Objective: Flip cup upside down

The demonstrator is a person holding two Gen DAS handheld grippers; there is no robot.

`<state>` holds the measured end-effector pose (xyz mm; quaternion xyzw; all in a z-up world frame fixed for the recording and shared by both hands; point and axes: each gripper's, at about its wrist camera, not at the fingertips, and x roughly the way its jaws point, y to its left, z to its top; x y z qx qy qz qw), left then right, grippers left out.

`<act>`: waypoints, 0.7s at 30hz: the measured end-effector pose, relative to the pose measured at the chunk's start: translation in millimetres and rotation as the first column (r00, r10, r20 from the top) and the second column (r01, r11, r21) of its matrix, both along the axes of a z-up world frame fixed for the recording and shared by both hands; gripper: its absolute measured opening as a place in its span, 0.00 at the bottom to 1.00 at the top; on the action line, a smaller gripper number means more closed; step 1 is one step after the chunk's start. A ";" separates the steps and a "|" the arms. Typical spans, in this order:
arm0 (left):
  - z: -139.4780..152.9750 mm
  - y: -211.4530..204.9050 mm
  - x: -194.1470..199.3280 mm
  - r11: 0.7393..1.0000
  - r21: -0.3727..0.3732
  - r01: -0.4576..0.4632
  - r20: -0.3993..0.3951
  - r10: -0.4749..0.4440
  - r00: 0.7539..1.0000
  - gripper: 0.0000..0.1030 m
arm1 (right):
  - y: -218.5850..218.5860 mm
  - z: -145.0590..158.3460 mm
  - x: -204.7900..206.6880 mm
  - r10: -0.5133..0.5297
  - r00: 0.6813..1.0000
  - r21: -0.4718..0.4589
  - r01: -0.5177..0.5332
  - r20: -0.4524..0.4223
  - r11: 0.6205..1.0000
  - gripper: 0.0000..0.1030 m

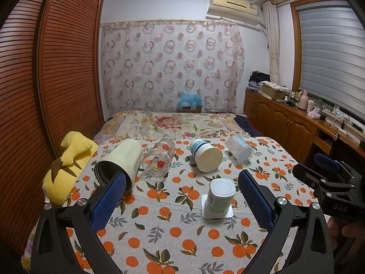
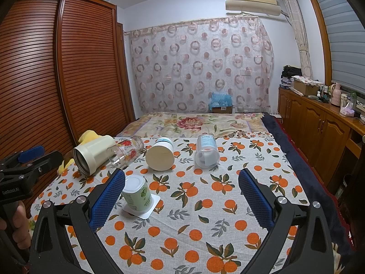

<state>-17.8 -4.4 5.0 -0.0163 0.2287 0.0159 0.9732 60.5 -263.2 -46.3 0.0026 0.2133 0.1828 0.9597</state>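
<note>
Standing inverted, apparently untouched: cup (image 1: 220,198)

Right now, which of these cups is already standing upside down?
The small green-labelled cup nearest the jaws, standing mouth-down; the other four lie on their sides.

- A small green and white cup (image 1: 220,197) (image 2: 137,194) stands upside down on the orange-print cloth (image 1: 178,235) (image 2: 205,217), its square white rim flat against the fabric and its round base facing up. It sits nearest of all the cups.
- A tall cream cup (image 1: 121,162) (image 2: 93,154) lies on its side at the far left, dark mouth turned toward the viewer.
- A clear glass (image 1: 158,158) (image 2: 126,151) with red flowers lies on its side just beside the cream cup.
- A white cup with a blue band (image 1: 205,155) (image 2: 160,154) lies on its side, middle of the row.
- A clear plastic cup (image 1: 239,148) (image 2: 206,151) lies on its side at the right end.
</note>
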 end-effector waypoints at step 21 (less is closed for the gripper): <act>-0.4 -0.3 -0.6 1.000 0.001 -0.001 0.002 0.001 1.000 0.92 | -0.4 0.3 -0.3 0.000 1.000 0.001 0.000 0.000 1.000 0.97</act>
